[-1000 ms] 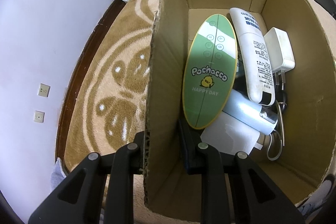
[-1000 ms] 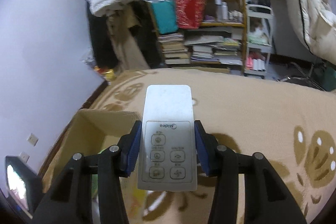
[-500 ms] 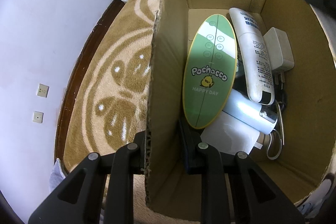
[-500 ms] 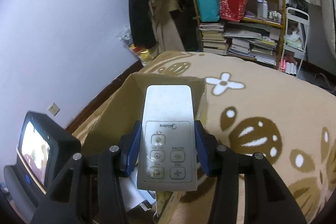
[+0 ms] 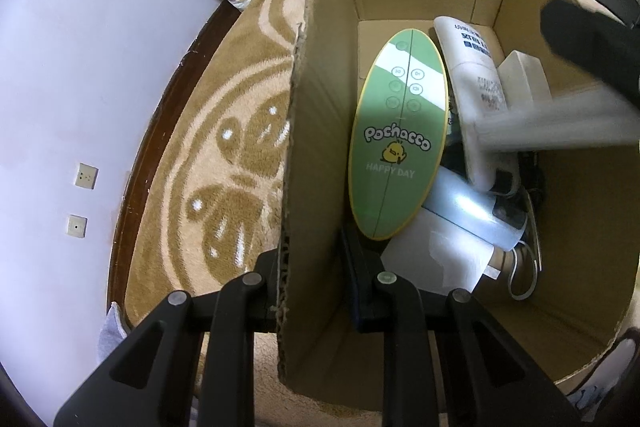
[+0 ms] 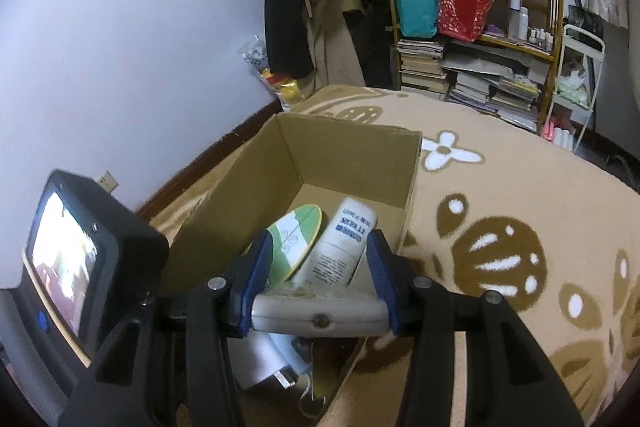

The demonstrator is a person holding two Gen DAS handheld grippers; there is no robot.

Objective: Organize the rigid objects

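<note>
The white remote [image 6: 320, 317] sits low in the centre of the right wrist view, clamped between the blue pads [image 6: 256, 281] of the right gripper [image 6: 318, 283]. The jaws are closed to the remote's width, one pad on each long side. Only its grubby end face shows, with a small screw in the middle. It hangs over the open box [image 6: 352, 163], which fills the middle of that frame. In the left wrist view the remote [image 5: 552, 125] is a pale blur entering from the right edge, above the box contents, with the dark right gripper [image 5: 592, 35] blurred above it at upper right.

The left gripper [image 5: 316, 267], at the bottom centre of its frame, grips the box wall [image 5: 316, 147], one finger outside and one inside. Its jaws are narrowed to the cardboard's thickness.

Half a second ago the remote faced the camera, buttons visible, ahead of the box. Now it is tipped forward, end-on, over the box. The left gripper's hold on the wall is unchanged.

Inside the box lie a green oval board [image 5: 396, 131], a white tube [image 5: 476, 99] with blue print, a white charger [image 5: 524, 79] and a pale blue cylinder [image 5: 468, 211]. The box rests on a tan patterned rug [image 5: 224, 147]. A cluttered shelf [image 6: 472, 7] stands at the upper right of the right wrist view.
</note>
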